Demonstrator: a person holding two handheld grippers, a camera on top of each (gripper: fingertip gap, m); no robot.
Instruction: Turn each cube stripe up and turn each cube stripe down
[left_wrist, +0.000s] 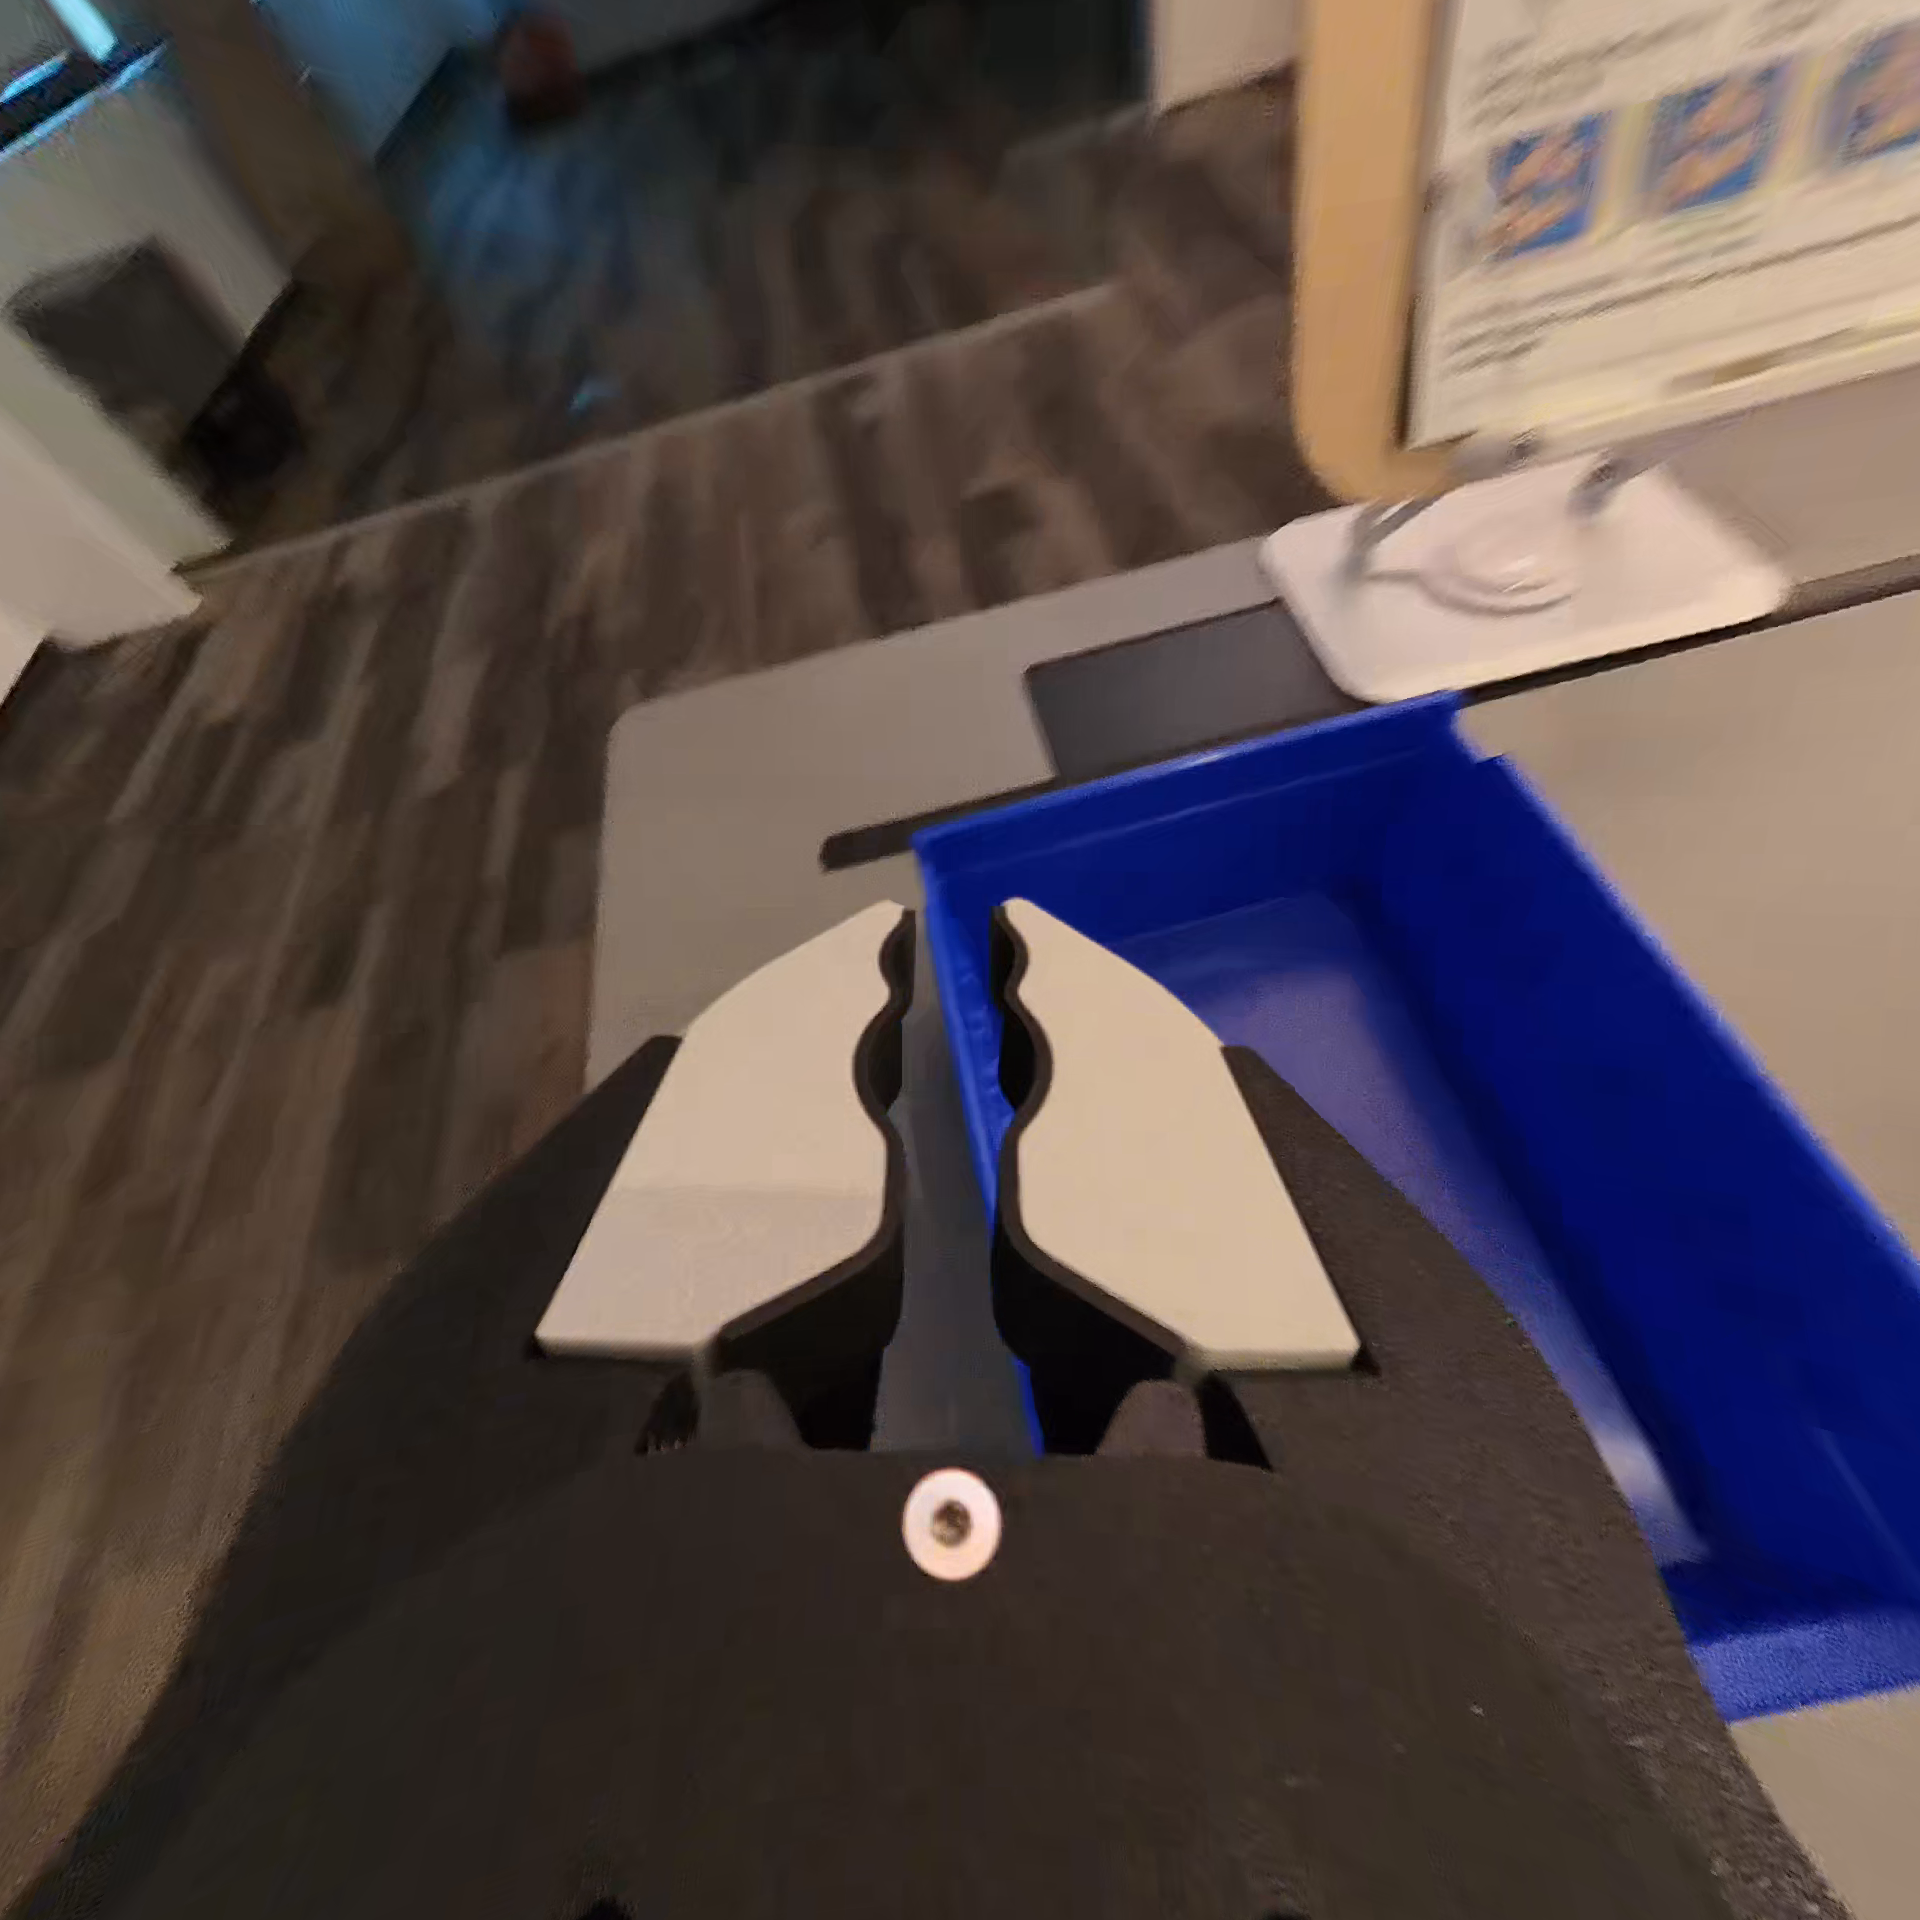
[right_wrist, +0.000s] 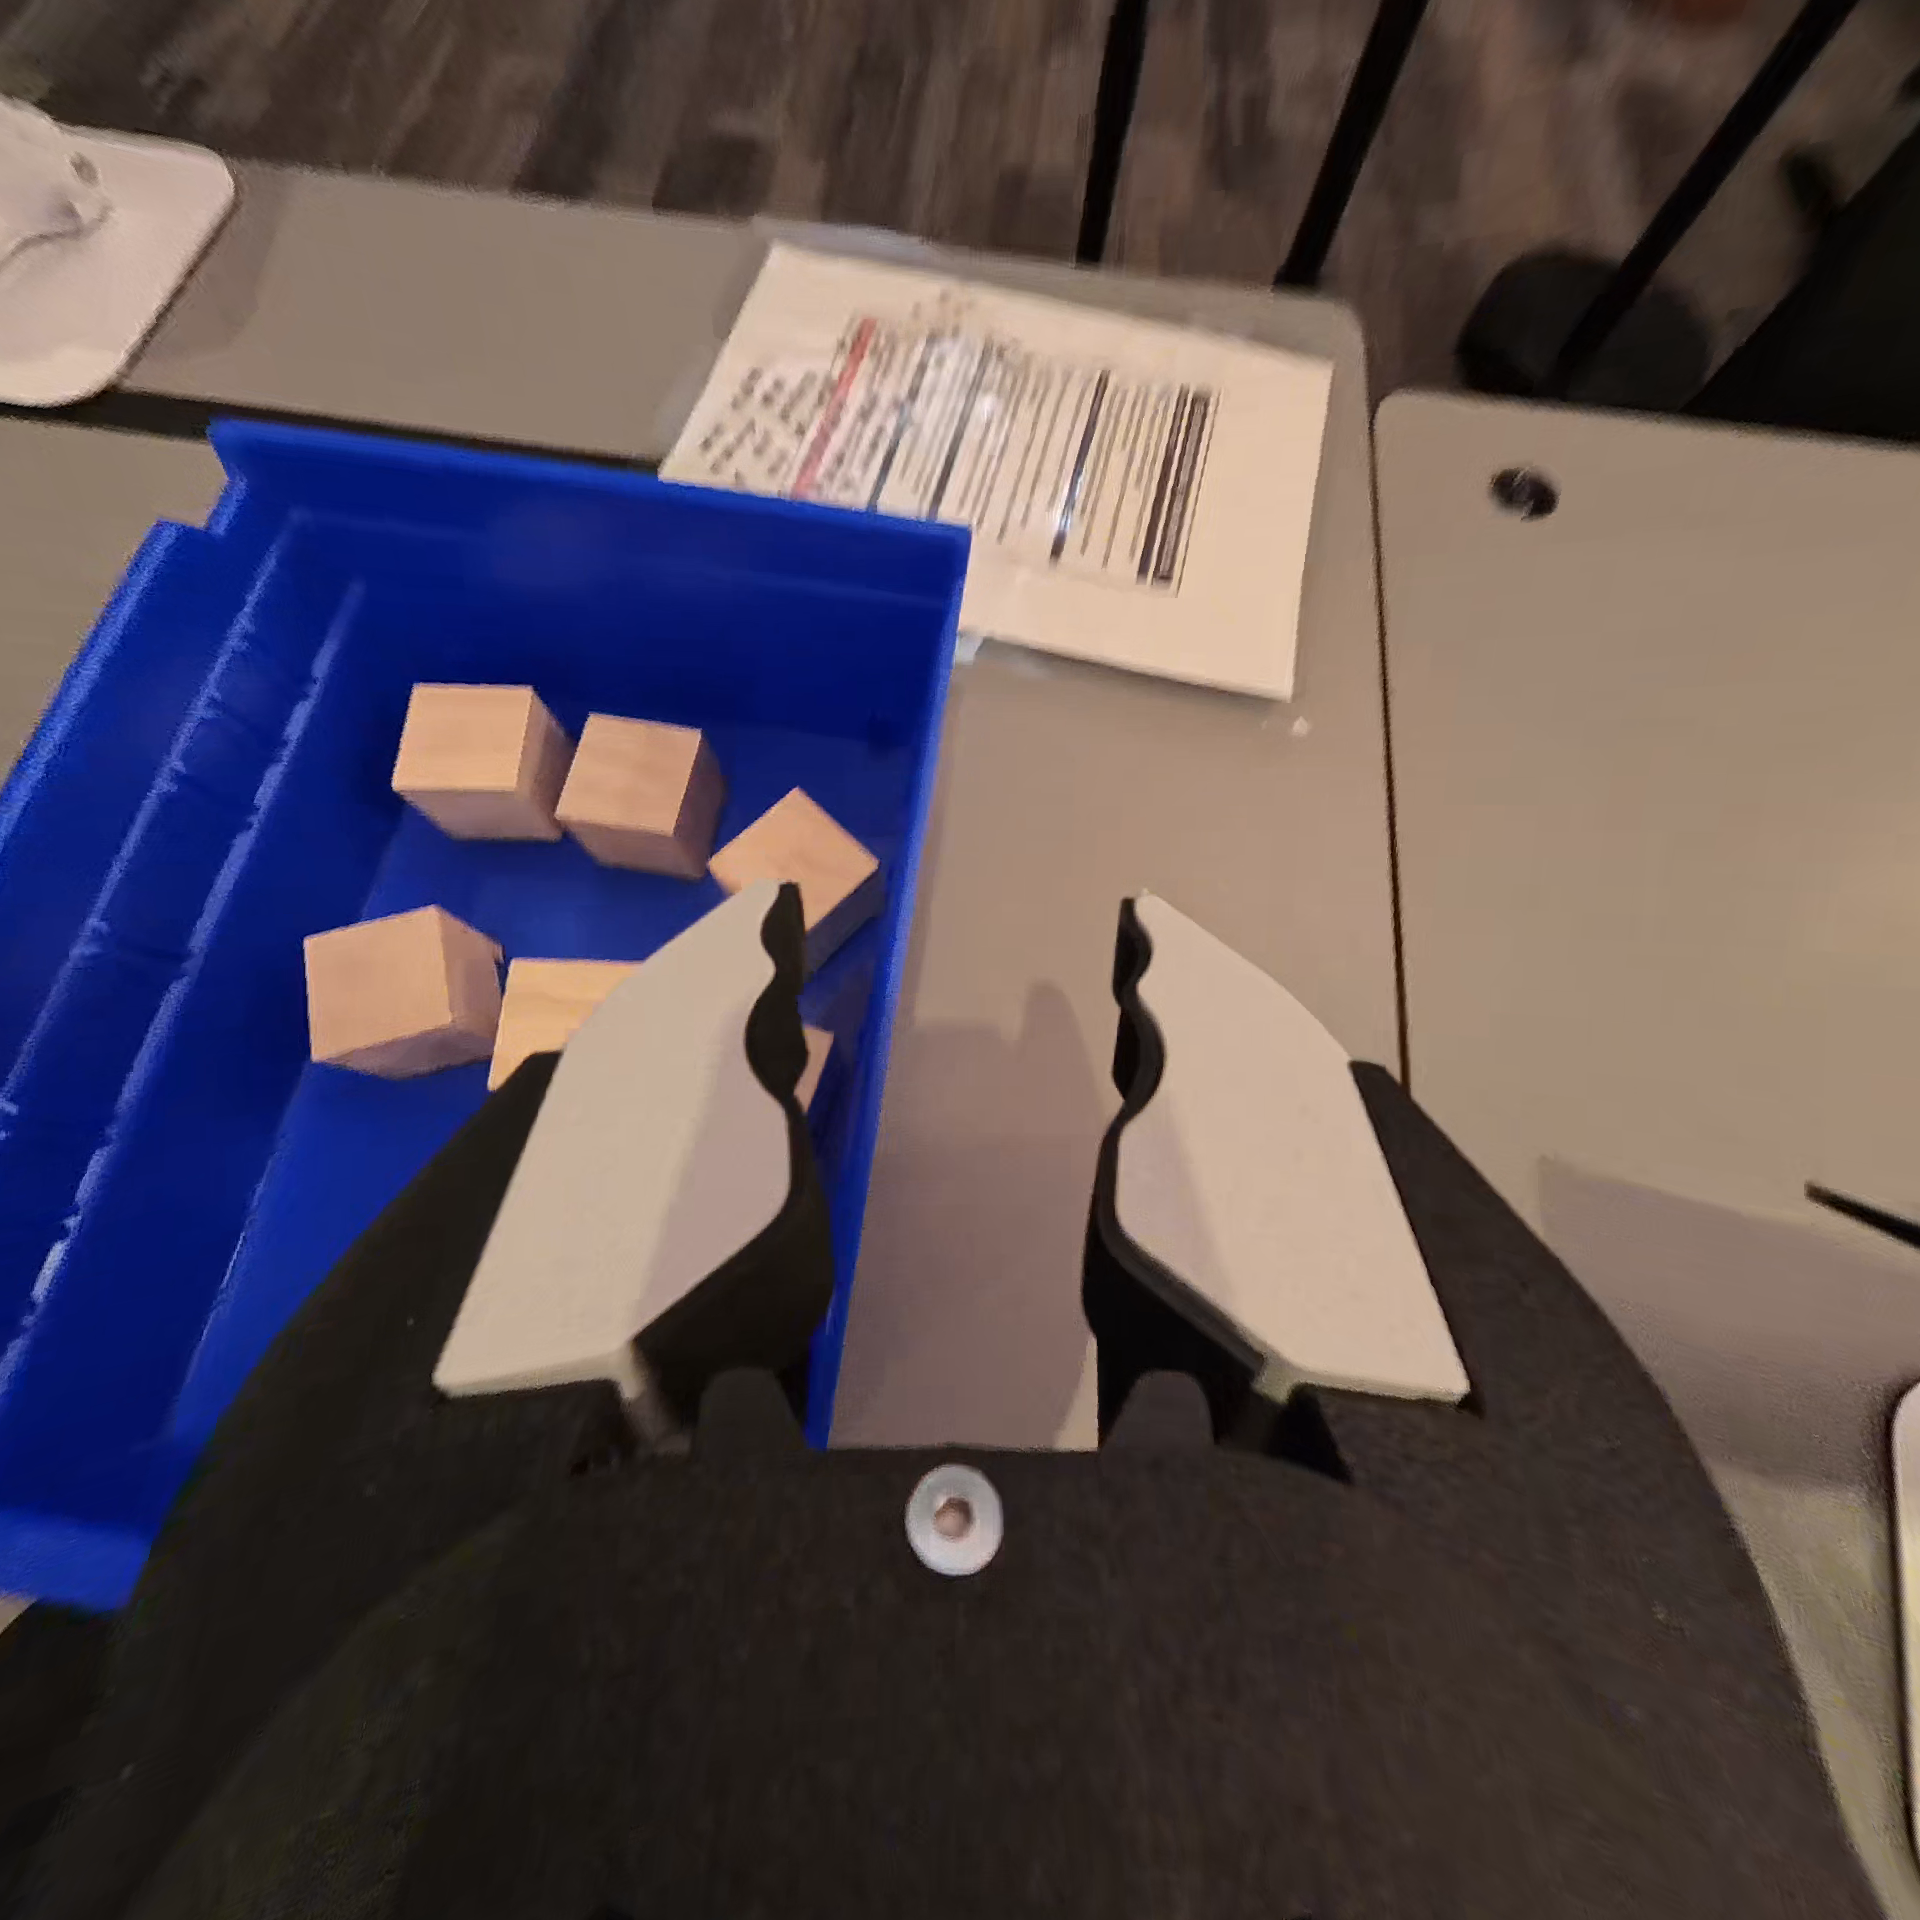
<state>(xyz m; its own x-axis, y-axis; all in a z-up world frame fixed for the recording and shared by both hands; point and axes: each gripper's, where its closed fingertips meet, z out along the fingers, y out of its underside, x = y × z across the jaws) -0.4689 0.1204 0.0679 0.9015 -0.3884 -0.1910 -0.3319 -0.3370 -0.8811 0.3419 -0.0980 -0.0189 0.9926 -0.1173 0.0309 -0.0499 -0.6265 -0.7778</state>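
Several plain wooden cubes lie in a blue bin (right_wrist: 623, 582), among them one at the back (right_wrist: 473, 764), one beside it (right_wrist: 639, 790) and one tilted against the right wall (right_wrist: 800, 857). No stripe shows on their visible faces. My right gripper (right_wrist: 958, 899) is open and empty above the bin's right wall, with its left finger over the cubes and its right finger over the table. My left gripper (left_wrist: 953, 912) is nearly closed, with the left wall of the bin (left_wrist: 1558, 1039) standing in the narrow gap. No cubes show in the left wrist view.
A printed sheet (right_wrist: 997, 468) lies behind the bin. A white stand base (left_wrist: 1507, 592) with a sign board (left_wrist: 1662, 208) stands at the back, next to a black mat (left_wrist: 1174, 686). The table's left edge (left_wrist: 608, 883) is close to the bin. A seam (right_wrist: 1387, 727) splits the tabletops.
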